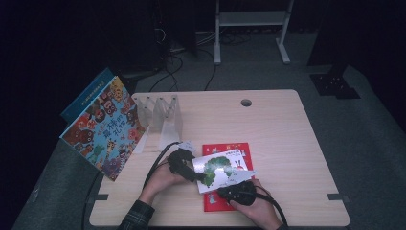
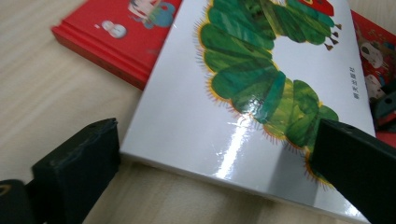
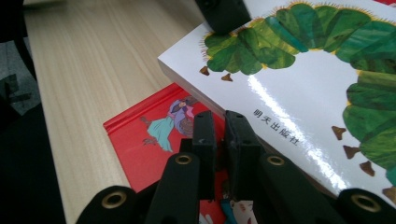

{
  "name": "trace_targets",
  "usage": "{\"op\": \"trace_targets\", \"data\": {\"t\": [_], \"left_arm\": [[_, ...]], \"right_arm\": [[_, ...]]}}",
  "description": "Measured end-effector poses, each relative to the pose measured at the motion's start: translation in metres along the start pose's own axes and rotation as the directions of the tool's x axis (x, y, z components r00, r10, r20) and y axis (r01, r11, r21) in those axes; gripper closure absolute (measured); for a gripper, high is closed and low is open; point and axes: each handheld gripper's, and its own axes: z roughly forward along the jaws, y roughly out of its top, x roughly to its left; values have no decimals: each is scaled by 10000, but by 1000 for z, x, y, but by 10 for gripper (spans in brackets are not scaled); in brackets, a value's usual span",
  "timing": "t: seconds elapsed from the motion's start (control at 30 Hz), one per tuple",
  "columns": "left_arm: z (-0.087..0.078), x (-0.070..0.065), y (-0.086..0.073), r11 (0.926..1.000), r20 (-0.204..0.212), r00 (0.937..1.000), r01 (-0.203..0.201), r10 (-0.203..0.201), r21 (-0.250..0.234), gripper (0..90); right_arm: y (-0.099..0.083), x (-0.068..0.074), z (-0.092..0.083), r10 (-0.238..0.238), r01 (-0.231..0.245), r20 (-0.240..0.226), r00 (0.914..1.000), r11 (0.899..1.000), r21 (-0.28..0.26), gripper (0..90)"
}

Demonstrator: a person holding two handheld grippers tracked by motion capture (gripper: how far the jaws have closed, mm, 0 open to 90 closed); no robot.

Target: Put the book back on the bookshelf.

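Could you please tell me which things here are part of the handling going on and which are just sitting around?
In hand:
white caterpillar book
red book beneath it
left gripper
right gripper

Lying about:
clear book rack
colourful monster book, leaning beside the rack

- You see a glossy white picture book [image 1: 224, 170] bearing a green caterpillar.
- Under it lies a red hardcover book [image 1: 225, 201].
- Your table [image 1: 277, 129] shows pale wood grain.

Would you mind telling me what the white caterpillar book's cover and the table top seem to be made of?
The white book looks like glossy coated card: bright glare streaks run across its cover. The table appears to be pale wood or wood-look laminate, with fine straight grain and a matt surface; which one is unclear.
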Motion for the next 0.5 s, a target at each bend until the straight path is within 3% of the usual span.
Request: {"op": "trace_targets", "data": {"t": [0.5], "left_arm": [[1, 1, 0, 9998, 66, 9998, 191, -192, 34, 0]], "right_arm": [[0, 1, 2, -124, 126, 266, 9996, 9999, -79, 876]]}}
